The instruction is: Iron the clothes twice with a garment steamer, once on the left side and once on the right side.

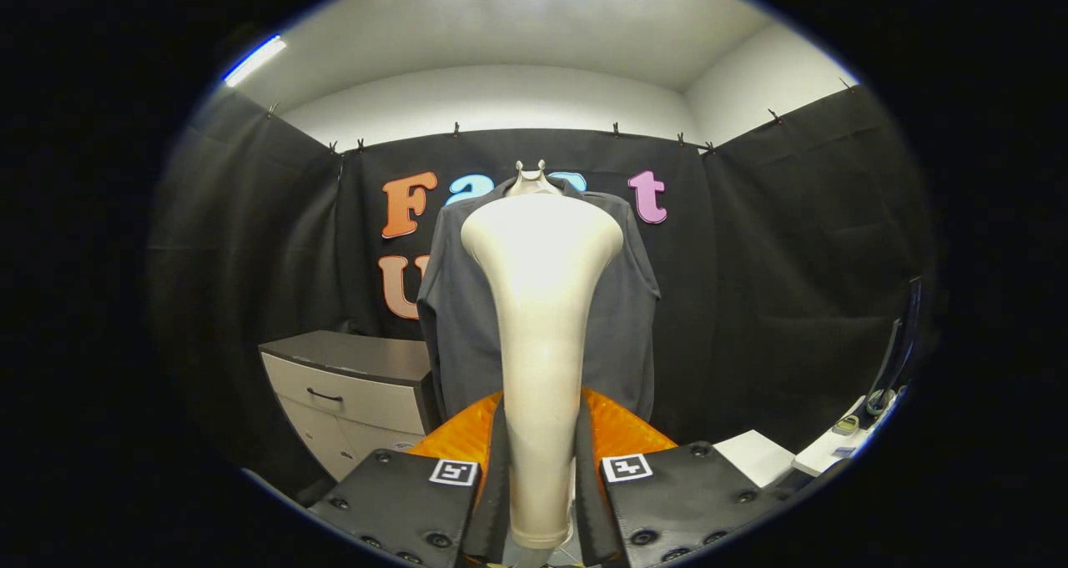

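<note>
Upright, cream steamer (541,318) clamped in tongs (541,501) before grey shirt (634,318).

Your gripper (541,501) clamps both fingers on the garment steamer (541,301), smooth satin plastic. At twelve o'clock beyond it, the shirt (455,309) reads soft matt cloth. Ten o'clock, the cabinet (350,384) looks smooth, matt.

Claw-mounted camera (540,501) faces the hung shirt (634,318) (near).
</note>
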The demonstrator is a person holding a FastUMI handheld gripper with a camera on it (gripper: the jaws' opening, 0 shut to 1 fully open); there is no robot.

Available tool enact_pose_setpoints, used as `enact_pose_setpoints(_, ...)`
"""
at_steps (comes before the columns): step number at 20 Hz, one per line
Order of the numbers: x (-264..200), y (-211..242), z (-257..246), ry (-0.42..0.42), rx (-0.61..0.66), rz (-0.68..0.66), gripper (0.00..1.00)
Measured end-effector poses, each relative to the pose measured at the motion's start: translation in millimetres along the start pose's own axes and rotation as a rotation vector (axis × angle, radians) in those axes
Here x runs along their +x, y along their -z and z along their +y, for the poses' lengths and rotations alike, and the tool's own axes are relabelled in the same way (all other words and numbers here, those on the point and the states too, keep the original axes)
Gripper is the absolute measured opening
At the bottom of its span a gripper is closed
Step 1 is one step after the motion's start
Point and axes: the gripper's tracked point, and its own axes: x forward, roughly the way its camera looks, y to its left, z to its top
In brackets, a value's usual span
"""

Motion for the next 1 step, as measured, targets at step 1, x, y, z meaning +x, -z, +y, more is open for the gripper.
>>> enact_pose_setpoints(1,0.1,-0.5,-0.7,0.001,-0.001,-0.003,0.40)
